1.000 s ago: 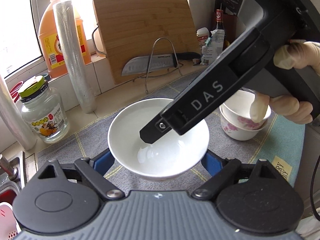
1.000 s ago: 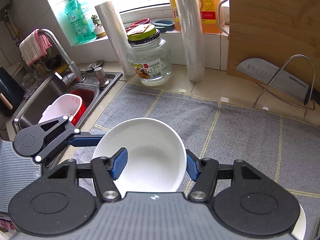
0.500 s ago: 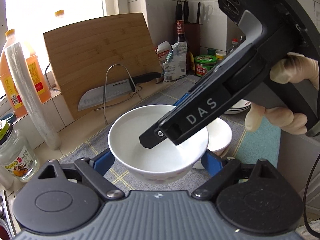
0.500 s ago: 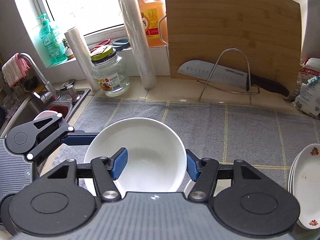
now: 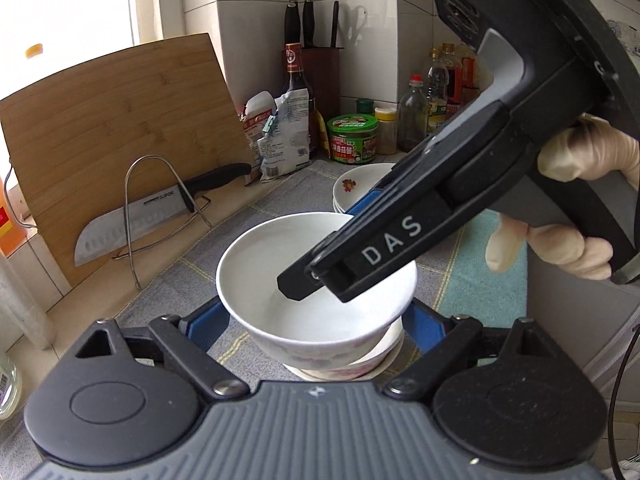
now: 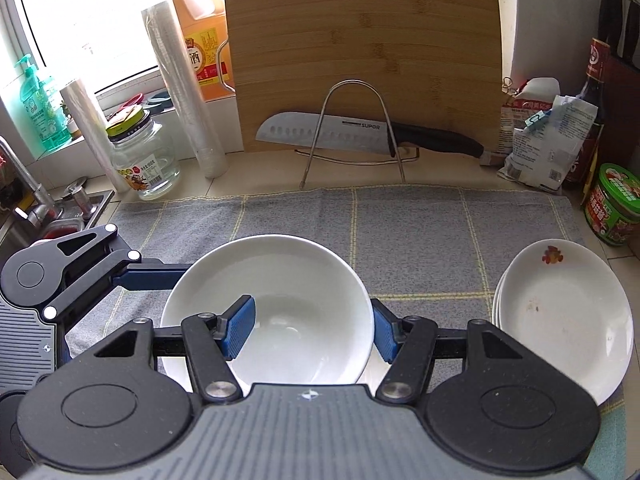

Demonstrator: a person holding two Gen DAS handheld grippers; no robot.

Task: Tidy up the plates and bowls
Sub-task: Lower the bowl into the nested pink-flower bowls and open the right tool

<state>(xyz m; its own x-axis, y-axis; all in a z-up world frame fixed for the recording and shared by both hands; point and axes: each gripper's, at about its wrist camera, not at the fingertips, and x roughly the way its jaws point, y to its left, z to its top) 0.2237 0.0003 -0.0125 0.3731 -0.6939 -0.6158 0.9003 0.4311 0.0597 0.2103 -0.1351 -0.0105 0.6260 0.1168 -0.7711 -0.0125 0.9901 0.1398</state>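
Both grippers hold one white bowl [image 6: 276,312] above the grey mat [image 6: 400,232] near the desk's front edge: the left gripper [image 5: 316,326] clasps its outer sides, and the right gripper [image 6: 310,330] pinches its rim, one pad inside, one outside. It hangs just over a flowered bowl [image 5: 352,370], with stacked plates [image 6: 560,312] beside it toward the desk's right end.

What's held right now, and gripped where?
A white bowl. The right hand-held gripper pinches its rim, one pad inside, one outside. The left hand-held gripper clasps its outer sides.
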